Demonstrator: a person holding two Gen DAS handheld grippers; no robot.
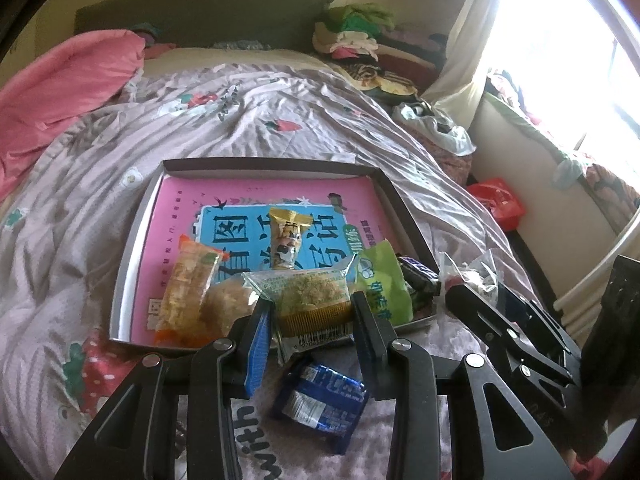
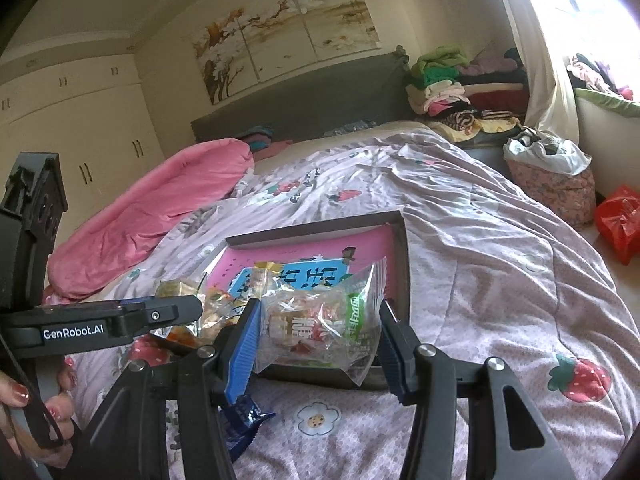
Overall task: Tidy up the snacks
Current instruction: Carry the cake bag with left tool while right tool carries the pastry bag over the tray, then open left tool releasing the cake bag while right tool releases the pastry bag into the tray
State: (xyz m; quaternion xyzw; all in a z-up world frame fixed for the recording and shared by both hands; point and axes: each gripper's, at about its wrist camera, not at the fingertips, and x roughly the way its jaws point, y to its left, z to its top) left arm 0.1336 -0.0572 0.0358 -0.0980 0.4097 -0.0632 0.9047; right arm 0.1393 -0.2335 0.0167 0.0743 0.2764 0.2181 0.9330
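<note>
A shallow box [image 1: 140, 216] with a pink and blue printed bottom lies on the bed and holds several snacks. My left gripper [image 1: 310, 312] is shut on a clear-wrapped crumbly cake [image 1: 308, 300] at the box's near edge. An orange packet [image 1: 186, 292], a gold packet [image 1: 286, 240] and a green packet [image 1: 382, 284] lie in the box. A blue packet [image 1: 320, 400] lies on the quilt below the left gripper. My right gripper [image 2: 316, 328] is shut on a clear bag of sweets [image 2: 320, 320] over the box's near right corner [image 2: 402, 264].
The striped quilt with strawberry prints [image 2: 500, 280] covers the bed. A pink blanket [image 1: 60, 88] lies at the far left. Folded clothes [image 2: 448, 92] are stacked by the headboard. A red bag [image 2: 618, 228] lies on the floor at the right.
</note>
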